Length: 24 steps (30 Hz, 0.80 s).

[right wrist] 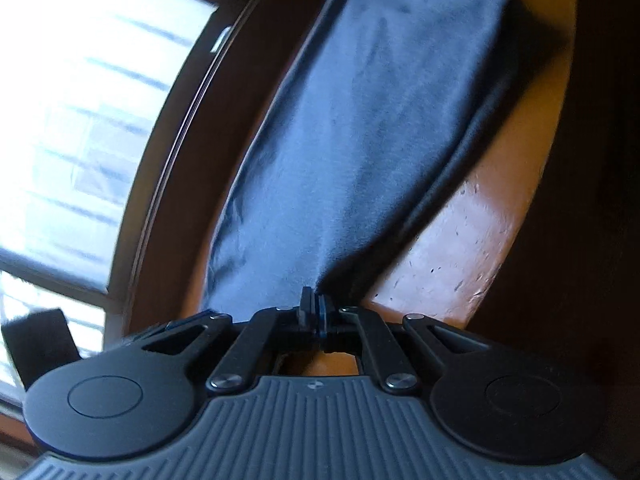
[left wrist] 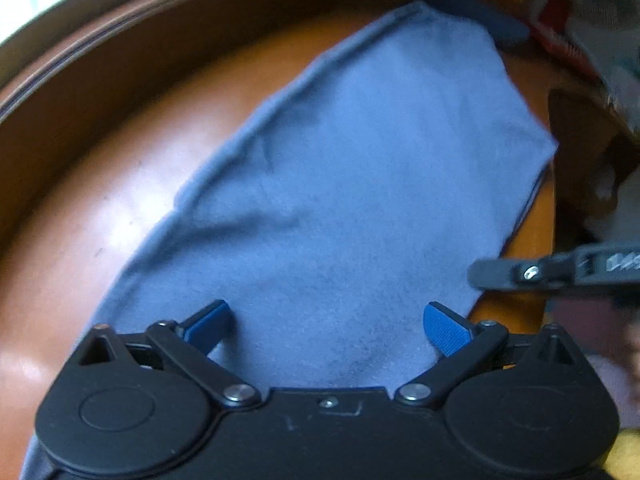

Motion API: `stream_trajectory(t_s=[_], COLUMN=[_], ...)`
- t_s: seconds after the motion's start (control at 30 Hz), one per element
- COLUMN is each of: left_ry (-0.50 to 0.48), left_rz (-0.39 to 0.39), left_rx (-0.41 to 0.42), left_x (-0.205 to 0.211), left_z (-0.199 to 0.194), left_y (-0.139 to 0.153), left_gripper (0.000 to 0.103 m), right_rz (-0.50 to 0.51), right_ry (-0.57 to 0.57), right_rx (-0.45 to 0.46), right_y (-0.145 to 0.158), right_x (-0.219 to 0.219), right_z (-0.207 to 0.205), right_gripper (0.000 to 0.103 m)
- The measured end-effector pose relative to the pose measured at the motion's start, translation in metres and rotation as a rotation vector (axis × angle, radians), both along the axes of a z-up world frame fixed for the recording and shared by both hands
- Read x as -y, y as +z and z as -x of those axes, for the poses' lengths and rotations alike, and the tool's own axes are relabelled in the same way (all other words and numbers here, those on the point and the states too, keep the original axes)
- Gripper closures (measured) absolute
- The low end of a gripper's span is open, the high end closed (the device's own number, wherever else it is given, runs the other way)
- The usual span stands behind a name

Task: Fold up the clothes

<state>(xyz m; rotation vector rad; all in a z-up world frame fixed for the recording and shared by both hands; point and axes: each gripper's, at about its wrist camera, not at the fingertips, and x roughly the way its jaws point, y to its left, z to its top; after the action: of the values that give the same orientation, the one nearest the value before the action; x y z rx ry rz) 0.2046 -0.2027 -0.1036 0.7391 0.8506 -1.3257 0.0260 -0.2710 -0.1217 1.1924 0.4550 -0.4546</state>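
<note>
Blue garment point(left wrist: 340, 184) lies on the wooden table point(left wrist: 120, 200), spread as a long narrow panel w/ straight side edges; looks already doubled lengthwise, tho layers can't be counted. Left gripper point(left wrist: 327, 326) hovers over the near end, fingers spread wide, holding nothing. Right gripper point(right wrist: 313, 307) is pinched tight on the cloth's near edge, fabric lifting toward it. Judgement: partway thru, prob. a crosswise fold left, since it's not yet a compact stack.
</note>
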Motion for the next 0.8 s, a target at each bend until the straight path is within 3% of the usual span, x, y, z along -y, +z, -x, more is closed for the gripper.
stream_trajectory(t_s=[0.13, 0.27, 0.37, 0.43, 0.5, 0.6, 0.7, 0.8], left_ry=[-0.034, -0.052, -0.039, -0.025, -0.005, 0.024, 0.055, 0.096], left_rz=[-0.005, -0.008, -0.01, -0.01, -0.01, -0.019, -0.033, -0.048], left_rx=[0.024, 0.038, 0.039, 0.041, 0.042, 0.042, 0.042, 0.042], left_x=[0.007, 0.01, 0.011, 0.011, 0.013, 0.014, 0.016, 0.018], left_z=[0.012, 0.018, 0.02, 0.022, 0.024, 0.026, 0.027, 0.027], left_y=[-0.005, -0.007, -0.006, -0.006, -0.007, -0.007, -0.006, -0.005], left_gripper=[0.0, 0.0, 0.0, 0.0, 0.0, 0.0, 0.0, 0.0], right_rz=[0.196, 0.372, 0.442, 0.464, 0.408, 0.482, 0.667, 0.651], right_ry=[-0.04, -0.132, -0.145, -0.168, -0.184, -0.144, -0.091, -0.094], right_rx=[-0.061, -0.038, -0.152, -0.243, -0.192, -0.204, -0.214, -0.22], right_y=[0.036, 0.052, 0.036, 0.021, 0.017, 0.039, 0.063, 0.058], right_x=[0.0, 0.023, 0.044, 0.055, 0.06, 0.062, 0.087, 0.145], right_z=[0.018, 0.021, 0.02, 0.033, 0.057, 0.059, 0.05, 0.041], right_gripper=[0.095, 0.092, 0.092, 0.103, 0.103, 0.095, 0.092, 0.092])
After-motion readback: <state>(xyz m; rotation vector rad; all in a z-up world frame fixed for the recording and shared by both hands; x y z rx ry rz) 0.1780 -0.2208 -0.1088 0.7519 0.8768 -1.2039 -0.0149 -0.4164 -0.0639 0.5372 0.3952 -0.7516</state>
